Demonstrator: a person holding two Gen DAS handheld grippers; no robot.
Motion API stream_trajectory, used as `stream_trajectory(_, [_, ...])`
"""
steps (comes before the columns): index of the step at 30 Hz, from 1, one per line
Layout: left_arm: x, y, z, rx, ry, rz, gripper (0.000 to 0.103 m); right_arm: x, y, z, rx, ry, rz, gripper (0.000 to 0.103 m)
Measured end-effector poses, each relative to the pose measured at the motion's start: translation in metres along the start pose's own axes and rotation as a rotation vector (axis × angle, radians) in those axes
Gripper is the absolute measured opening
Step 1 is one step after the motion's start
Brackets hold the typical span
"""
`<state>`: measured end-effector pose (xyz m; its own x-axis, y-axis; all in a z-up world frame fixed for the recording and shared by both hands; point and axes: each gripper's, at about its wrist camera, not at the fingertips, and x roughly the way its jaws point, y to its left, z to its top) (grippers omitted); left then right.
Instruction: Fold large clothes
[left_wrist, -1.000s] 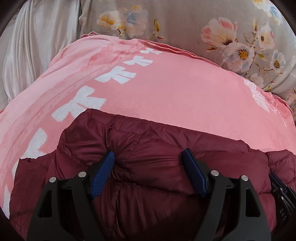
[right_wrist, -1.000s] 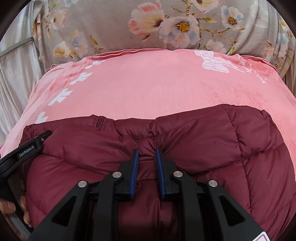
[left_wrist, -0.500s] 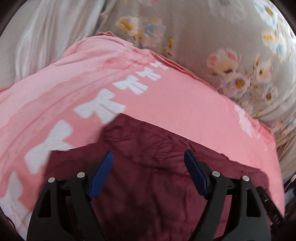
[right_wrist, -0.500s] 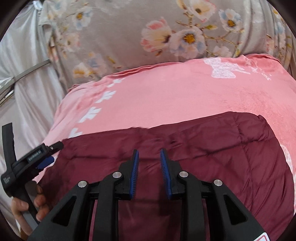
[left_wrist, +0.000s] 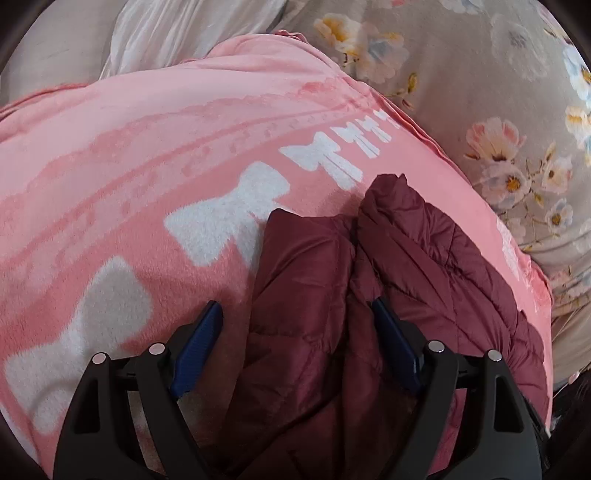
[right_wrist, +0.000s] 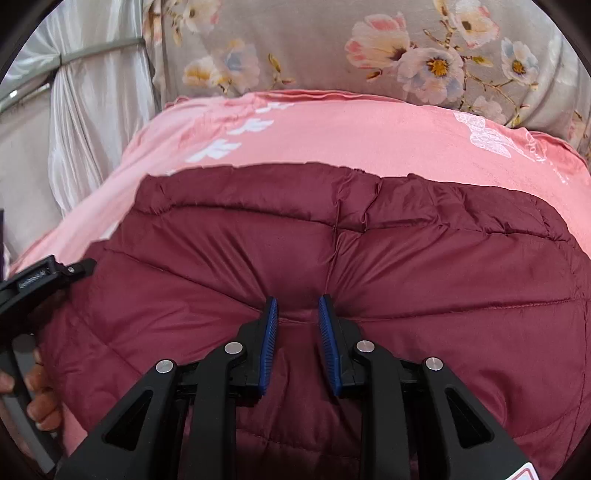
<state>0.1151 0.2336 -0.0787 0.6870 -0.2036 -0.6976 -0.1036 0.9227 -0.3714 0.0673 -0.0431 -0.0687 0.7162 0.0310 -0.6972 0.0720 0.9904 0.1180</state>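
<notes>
Left gripper (left_wrist: 297, 325): fingers wide apart, straddling the maroon puffer jacket (left_wrist: 369, 280), gripping nothing. Right gripper (right_wrist: 297, 317): narrowly parted, pinching a jacket ridge. Jacket lies ahead on pink blanket (left_wrist: 129, 147). Right view alone shows the holding hand (right_wrist: 37, 391)

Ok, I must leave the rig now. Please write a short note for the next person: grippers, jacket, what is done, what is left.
Left gripper: open, the edge of the dark red quilted puffer jacket lies between its fingers, not clamped.
Right gripper: nearly shut, pinching a ridge of the jacket's fabric.
The jacket lies bunched on the pink fleece blanket with white bows.
Done: the jacket looks partly folded.
Left: probably close the left gripper on the edge, finish the fold and flatten it.
</notes>
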Motion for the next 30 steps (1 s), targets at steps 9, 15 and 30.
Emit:
stream_trajectory(9, [-0.017, 0.004, -0.015, -0.093, 0.085, -0.162, 0.093, -0.003, 0.000, 0.000, -0.010, -0.001, -0.021, 0.024])
stream_trajectory(15, [-0.014, -0.010, -0.014, -0.061, 0.096, -0.165, 0.069, -0.063, 0.013, -0.021, -0.011, -0.059, 0.048, 0.021])
stream_trajectory(30, [-0.102, -0.072, 0.001, 0.084, -0.014, -0.385, 0.014, -0.062, 0.010, -0.067, -0.066, -0.027, 0.022, 0.013])
